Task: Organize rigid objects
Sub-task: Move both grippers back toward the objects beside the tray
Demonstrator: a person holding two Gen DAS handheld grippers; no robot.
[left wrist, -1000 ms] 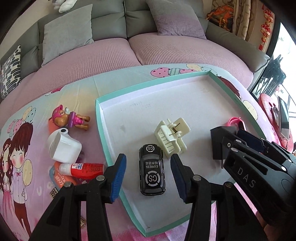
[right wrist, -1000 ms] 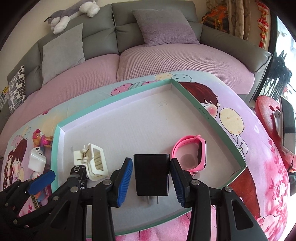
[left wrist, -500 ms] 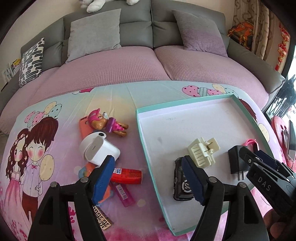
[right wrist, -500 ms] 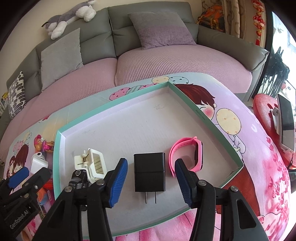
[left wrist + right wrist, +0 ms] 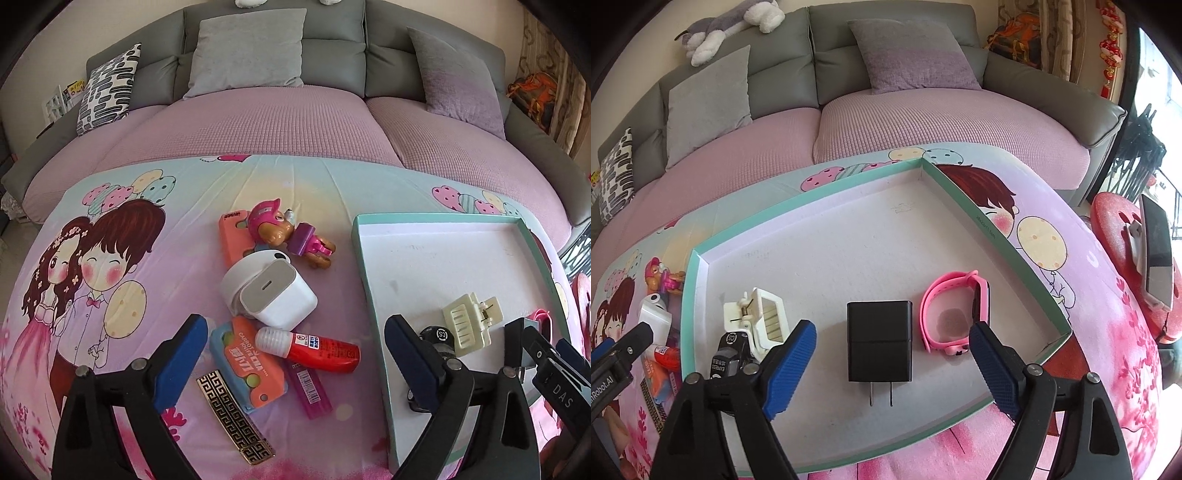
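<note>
My left gripper (image 5: 295, 354) hovers over a loose pile on the cartoon-printed cloth, its jaws still opening with nothing between the pads. The pile holds a white charger (image 5: 273, 295), a red glue bottle (image 5: 314, 347), an orange toy knife (image 5: 251, 362), a pink dog figure (image 5: 284, 232) and a gold patterned bar (image 5: 232, 417). My right gripper (image 5: 892, 354) is over the teal-rimmed tray (image 5: 812, 192), jaws also opening. A black charger (image 5: 879, 339) lies flat between its pads, untouched. A pink watch (image 5: 956, 314), a cream hair clip (image 5: 764, 321) and a black toy car (image 5: 729, 358) also lie in the tray.
A magenta stick (image 5: 310, 387) and an orange flat case (image 5: 231, 240) lie among the pile. Behind the cloth is a pink and grey sofa (image 5: 258, 122) with cushions. A red stool (image 5: 1119, 236) carrying a phone stands to the right of the table.
My left gripper spread its jaws from around the black toy car and swung left, from the tray to the loose pile. The right gripper's jaws widened away from the black charger, which stays in the tray.
</note>
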